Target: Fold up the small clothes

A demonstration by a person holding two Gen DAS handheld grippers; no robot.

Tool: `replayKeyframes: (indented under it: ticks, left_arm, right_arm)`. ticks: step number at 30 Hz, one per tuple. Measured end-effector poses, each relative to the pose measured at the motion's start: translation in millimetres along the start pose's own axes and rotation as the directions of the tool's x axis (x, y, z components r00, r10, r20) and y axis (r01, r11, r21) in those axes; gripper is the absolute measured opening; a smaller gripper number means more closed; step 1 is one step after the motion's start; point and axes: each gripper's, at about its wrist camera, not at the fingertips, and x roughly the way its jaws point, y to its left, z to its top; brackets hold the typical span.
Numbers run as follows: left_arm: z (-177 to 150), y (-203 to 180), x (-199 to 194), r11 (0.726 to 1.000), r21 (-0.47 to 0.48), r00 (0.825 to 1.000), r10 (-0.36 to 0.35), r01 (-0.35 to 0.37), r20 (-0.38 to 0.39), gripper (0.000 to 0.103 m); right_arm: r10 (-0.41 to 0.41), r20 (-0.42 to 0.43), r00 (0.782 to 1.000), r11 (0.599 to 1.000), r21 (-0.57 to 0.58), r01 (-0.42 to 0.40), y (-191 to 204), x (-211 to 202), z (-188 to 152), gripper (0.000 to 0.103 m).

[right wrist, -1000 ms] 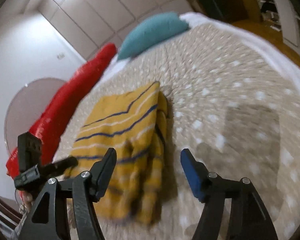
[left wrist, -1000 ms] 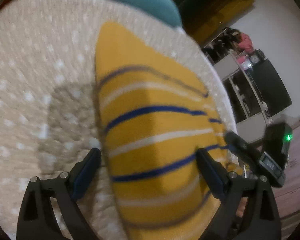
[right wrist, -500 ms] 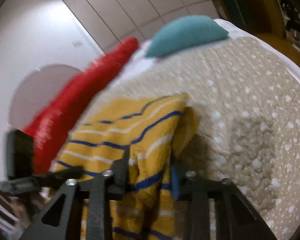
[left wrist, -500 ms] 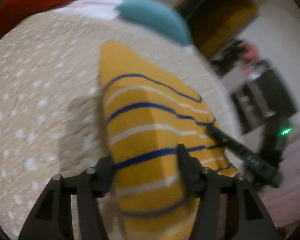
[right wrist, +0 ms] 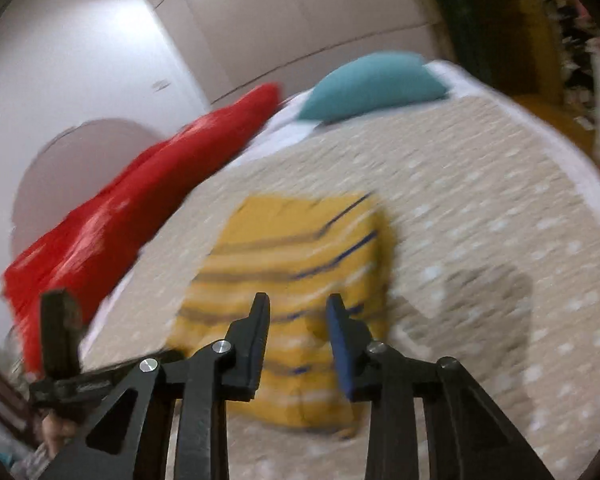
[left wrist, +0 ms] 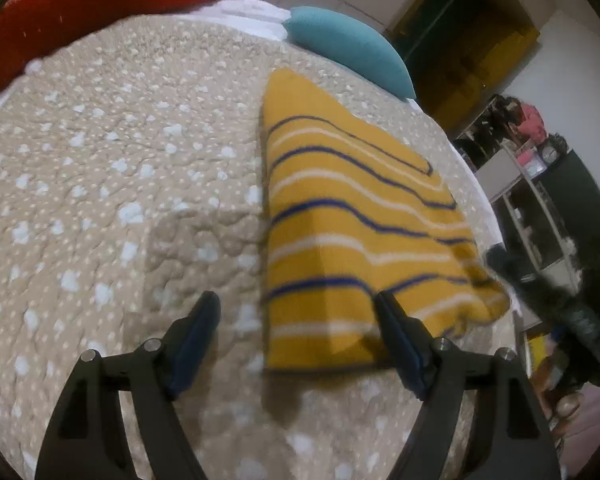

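Both grippers let go: left gripper (left wrist: pixel 296 312) spread wide, right gripper (right wrist: pixel 298 312) parted, empty. Yellow striped cloth (left wrist: pixel 352 232) lies folded flat on the dotted bedspread (left wrist: pixel 120 184).

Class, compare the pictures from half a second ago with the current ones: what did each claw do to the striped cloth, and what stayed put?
Both claws let go. The left claw opened wide and drew back from the yellow striped cloth. The right claw opened partway and pulled back, so the cloth now lies folded on the dotted bedspread. The teal pillow and red cushion stayed in place.
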Motion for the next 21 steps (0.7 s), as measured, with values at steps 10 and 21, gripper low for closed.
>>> replayKeyframes:
  ticks: [10,21]
  left_arm:
    - [-47,0,-26,0.990,0.092,0.994,0.100,-0.105,0.053,0.078]
    - [-96,-5,-9,0.933,0.193,0.945,0.270,-0.304,0.184,0.092]
  right_arm:
    - [-0.112,0.028,0.993,0.980,0.171,0.106,-45,-32,-70,0.035]
    - [-0.272,0.099,0.957,0.962,0.047,0.269,-41,-51,-124,0.043]
